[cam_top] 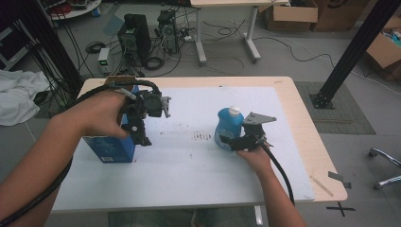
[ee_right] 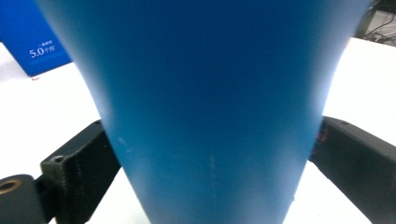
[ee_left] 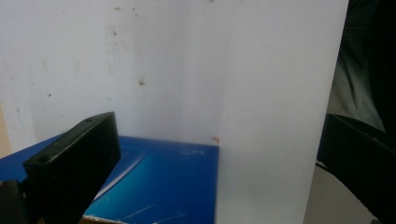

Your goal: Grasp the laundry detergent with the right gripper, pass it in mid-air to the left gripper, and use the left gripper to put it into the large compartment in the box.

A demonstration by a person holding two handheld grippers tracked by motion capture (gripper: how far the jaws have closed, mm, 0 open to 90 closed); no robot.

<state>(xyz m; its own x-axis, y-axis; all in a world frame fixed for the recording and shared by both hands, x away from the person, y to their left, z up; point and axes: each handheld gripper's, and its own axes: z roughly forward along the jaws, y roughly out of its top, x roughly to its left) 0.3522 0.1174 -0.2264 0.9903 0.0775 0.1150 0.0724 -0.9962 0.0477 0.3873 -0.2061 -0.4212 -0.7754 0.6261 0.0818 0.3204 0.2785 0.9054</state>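
The bottle (cam_top: 229, 128), blue with a white cap, stands upright on the white mat (cam_top: 189, 161) right of the tabletop's middle. The right gripper (cam_top: 235, 141) has it from the person's side: in the right gripper view the blue body (ee_right: 210, 107) sits between the two black jaws, which stand against its lower flanks, so the jaws look closed on the bottle, low on its body. Its base appears to rest on the mat, though the contact is hidden.

Well apart, at the mat's left edge, stands the box (cam_top: 109, 146), blue and upright. The left gripper (cam_top: 142, 135) hangs just above and beside its top right corner, pointing down. In the left gripper view the box top (ee_left: 159, 182) lies below one jaw at the left, and the other jaw shows far off at the right edge, so these jaws are wide and hold nothing.

My read: the step in hand is the grasp on the bottle, made but with the lift not yet begun; the left side is only poised at the box. The next move calls for a steady vertical lift, since the grip sits low and the bottle may tip at the cap end. If the box is next, the left jaws must drop to straddle its narrow sides before closing
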